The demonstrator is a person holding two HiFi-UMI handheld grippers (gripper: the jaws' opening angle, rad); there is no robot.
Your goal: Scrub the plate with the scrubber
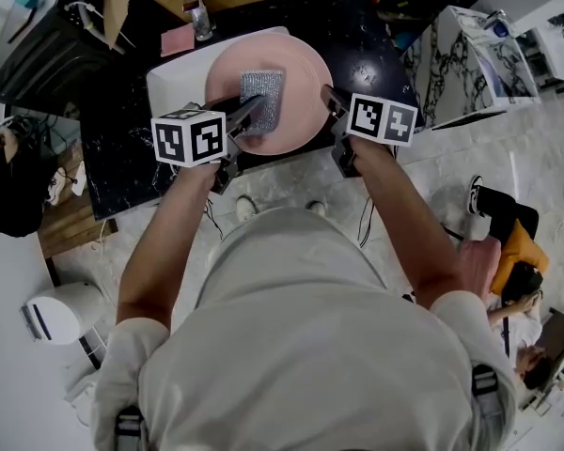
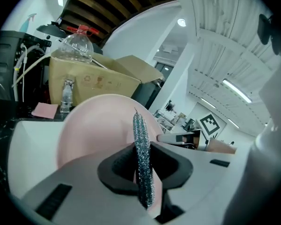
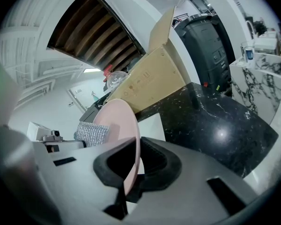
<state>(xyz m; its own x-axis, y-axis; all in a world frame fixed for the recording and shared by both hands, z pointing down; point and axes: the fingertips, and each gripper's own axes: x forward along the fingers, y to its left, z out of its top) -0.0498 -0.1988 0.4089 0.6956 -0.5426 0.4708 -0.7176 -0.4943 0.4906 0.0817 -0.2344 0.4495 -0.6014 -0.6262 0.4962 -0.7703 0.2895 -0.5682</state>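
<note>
While my right gripper is clamped on the right rim of the pink plate, holding it over the white basin on the dark tabletop, my left gripper is closed on the silver scrubber. It lies against the plate's face, long axis pointing away from me, just ahead of the left jaws.

My right gripper has its jaws clamped on the rim of the pink plate, low in the frame's centre. I see the silvery scrubber lying against the plate's face at centre left. A cardboard box stands above.
</note>
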